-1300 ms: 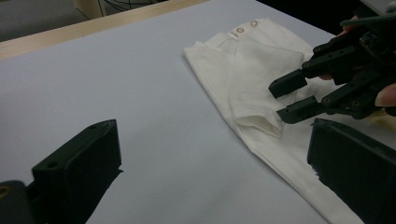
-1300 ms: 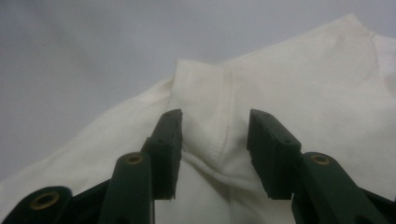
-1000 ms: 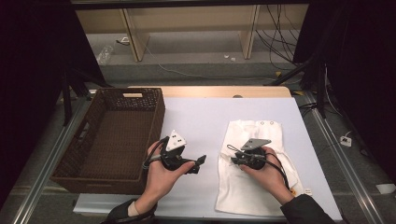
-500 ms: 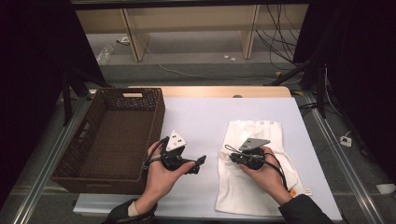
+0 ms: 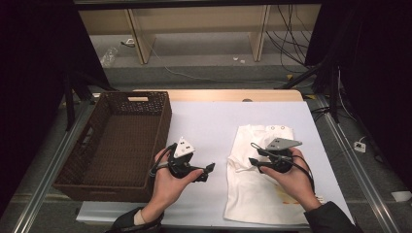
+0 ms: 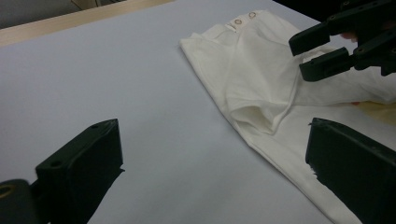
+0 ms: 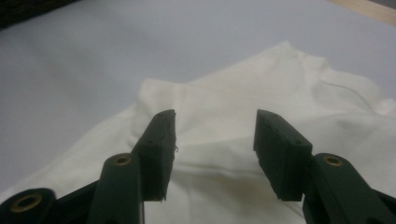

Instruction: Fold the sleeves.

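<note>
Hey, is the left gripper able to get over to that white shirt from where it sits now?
Probably yes. The left gripper points across bare table toward the white shirt, its jaws open, with nothing lying between them. The right gripper hovers over the shirt's near edge and might crowd that spot.

- The table (image 5: 218, 116) has a pale lavender-grey top with a wooden edge at 12 o'clock.
- Beyond it, a grey floor (image 5: 204, 63) carries black cables (image 5: 286, 43).
- Light wooden shelf legs (image 5: 138, 41) stand at 11 o'clock.
- Dark curtains (image 5: 34, 73) flank both sides.
</note>
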A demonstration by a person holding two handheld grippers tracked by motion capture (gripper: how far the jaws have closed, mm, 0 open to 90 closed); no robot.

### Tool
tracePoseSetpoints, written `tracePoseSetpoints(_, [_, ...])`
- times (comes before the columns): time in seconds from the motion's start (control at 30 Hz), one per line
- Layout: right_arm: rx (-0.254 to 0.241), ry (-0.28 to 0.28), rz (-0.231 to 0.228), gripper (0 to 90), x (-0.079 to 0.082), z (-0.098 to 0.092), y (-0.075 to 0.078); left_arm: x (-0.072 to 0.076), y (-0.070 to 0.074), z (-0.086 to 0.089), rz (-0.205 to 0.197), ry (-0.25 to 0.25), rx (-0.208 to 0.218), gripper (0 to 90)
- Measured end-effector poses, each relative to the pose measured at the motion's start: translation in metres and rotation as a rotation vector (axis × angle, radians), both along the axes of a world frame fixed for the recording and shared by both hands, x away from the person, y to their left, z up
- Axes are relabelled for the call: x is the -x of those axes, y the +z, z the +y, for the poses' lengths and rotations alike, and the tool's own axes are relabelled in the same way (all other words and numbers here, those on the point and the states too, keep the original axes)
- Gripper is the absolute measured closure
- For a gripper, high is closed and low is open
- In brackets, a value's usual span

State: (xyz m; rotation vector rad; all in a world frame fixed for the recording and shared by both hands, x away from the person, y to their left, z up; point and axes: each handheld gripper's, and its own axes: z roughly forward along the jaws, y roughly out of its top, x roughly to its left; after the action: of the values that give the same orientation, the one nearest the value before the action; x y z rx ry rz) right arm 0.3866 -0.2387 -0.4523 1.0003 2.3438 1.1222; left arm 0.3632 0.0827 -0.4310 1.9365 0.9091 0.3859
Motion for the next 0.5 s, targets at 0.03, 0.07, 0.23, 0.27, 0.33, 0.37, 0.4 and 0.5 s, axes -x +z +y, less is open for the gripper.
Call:
tracePoseSetpoints(0.03, [0.008, -0.012, -0.004, 46.9, 0.0, -0.006, 0.001, 0.0, 0.0, 0.0, 0.0, 0.001, 0.001, 3.5])
tracePoseSetpoints(0.07, [0.013, -0.023, -0.007, 45.7, 0.001, -0.012, 0.001, 0.0, 0.0, 0.0, 0.001, 0.001, 0.003, 3.5])
tracePoseSetpoints(0.23, [-0.008, -0.084, -0.005, 42.3, 0.007, -0.04, 0.001, -0.001, -0.003, 0.0, 0.01, -0.001, 0.004, 3.7])
tracePoseSetpoints(0.27, [-0.014, -0.093, -0.005, 41.4, 0.009, -0.046, 0.001, -0.001, -0.003, 0.001, 0.011, -0.002, 0.002, 3.8])
tracePoseSetpoints(0.33, [-0.017, -0.106, -0.001, 39.8, 0.011, -0.052, 0.001, -0.001, -0.004, 0.0, 0.013, -0.002, 0.002, 3.9])
tracePoseSetpoints(0.37, [-0.019, -0.109, -0.003, 39.1, 0.012, -0.055, 0.001, -0.001, -0.004, 0.001, 0.014, -0.002, 0.002, 3.9])
tracePoseSetpoints(0.4, [-0.024, -0.115, -0.002, 38.3, 0.013, -0.058, 0.0, -0.001, -0.004, 0.001, 0.015, -0.002, 0.003, 3.9])
tracePoseSetpoints(0.5, [-0.036, -0.127, -0.003, 35.8, 0.015, -0.063, 0.001, -0.001, -0.005, 0.001, 0.016, -0.001, 0.004, 4.0])
